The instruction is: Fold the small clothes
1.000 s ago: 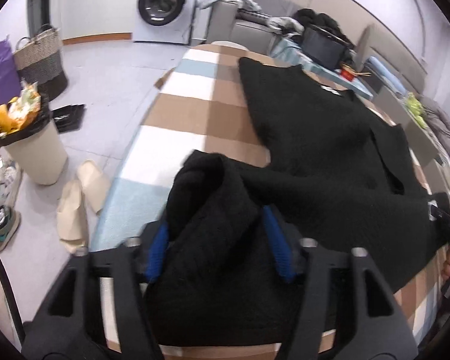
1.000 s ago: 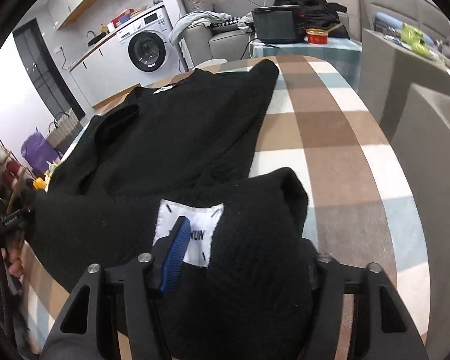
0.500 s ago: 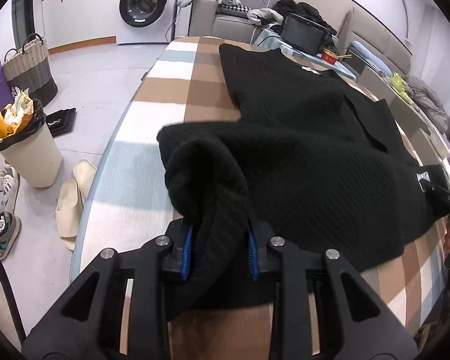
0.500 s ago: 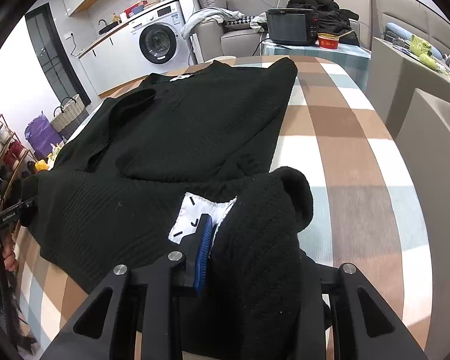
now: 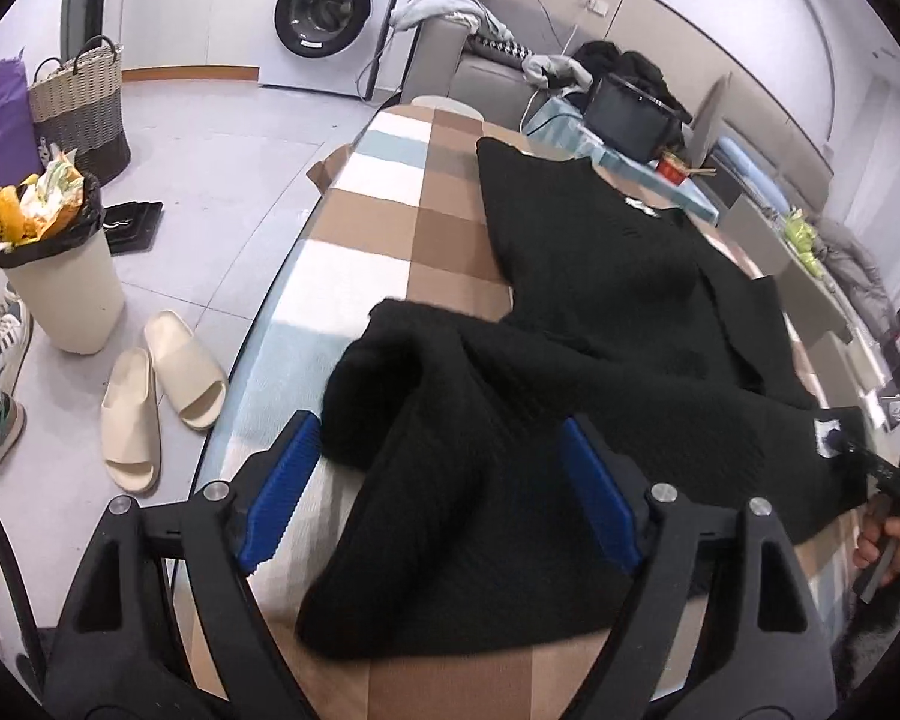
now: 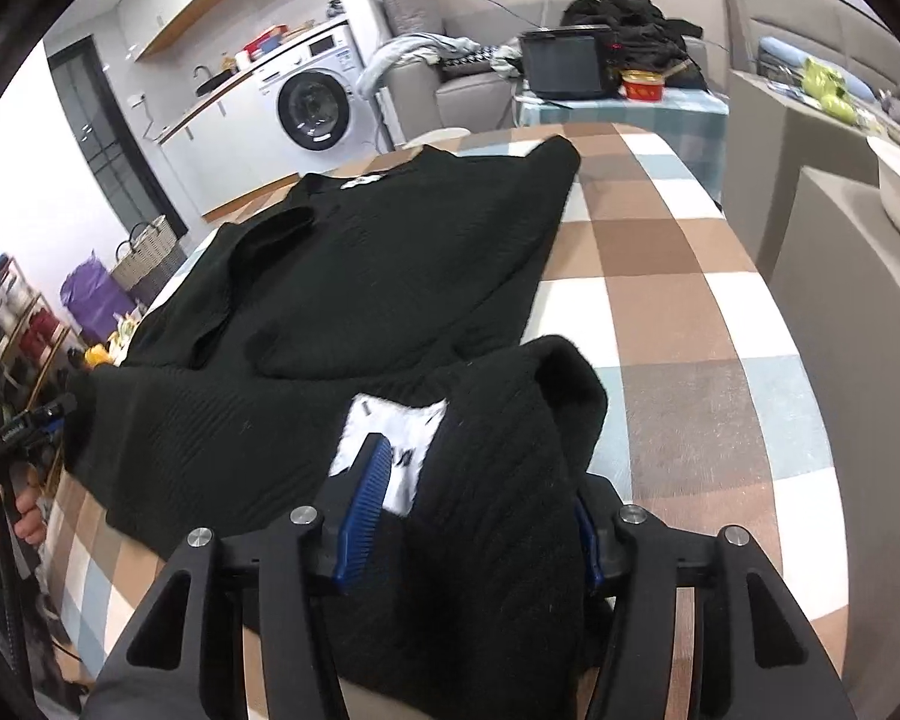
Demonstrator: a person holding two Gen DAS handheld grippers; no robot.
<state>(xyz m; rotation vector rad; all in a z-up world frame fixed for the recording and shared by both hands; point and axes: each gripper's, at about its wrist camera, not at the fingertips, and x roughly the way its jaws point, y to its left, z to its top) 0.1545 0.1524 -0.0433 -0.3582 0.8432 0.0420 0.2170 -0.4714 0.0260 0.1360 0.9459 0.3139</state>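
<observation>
We have a black sweater [image 5: 600,312] spread across the table [image 5: 354,276], which has a checked cloth in brown, white and pale blue; the near hem is folded up toward the body, with bunched corners at both ends; the collar end points toward the far edge, small white tag visible there.

Left tongs [image 5: 438,486]: jaws opening, blue pads [image 5: 282,480] well spread; the bunched left corner of the sweater lies between them; the left pad stands clear of the cloth, the right one sits at the cloth's edge, so no pinch that we can see.

Right tongs [image 6: 474,510]: jaws opening too, narrower gap; the right corner of the sweater sits thick between the pads and fills the gap; a white label [image 6: 390,432] shows just beside the left pad; cloth touches both pads, but we cannot tell if they are pressing on it or have already let go.

Each view catches the other tool at its edge with a hand [image 5: 888,546] on the handle.

Around: washing machine [image 5: 330,12] against the far wall; bin [image 5: 60,276] full of rubbish on the floor left of the table; pair of cream slippers [image 5: 156,390] beside the bin; woven basket [image 5: 78,102] further back; grey sofa [image 6: 444,78] with clothes piled on it.
</observation>
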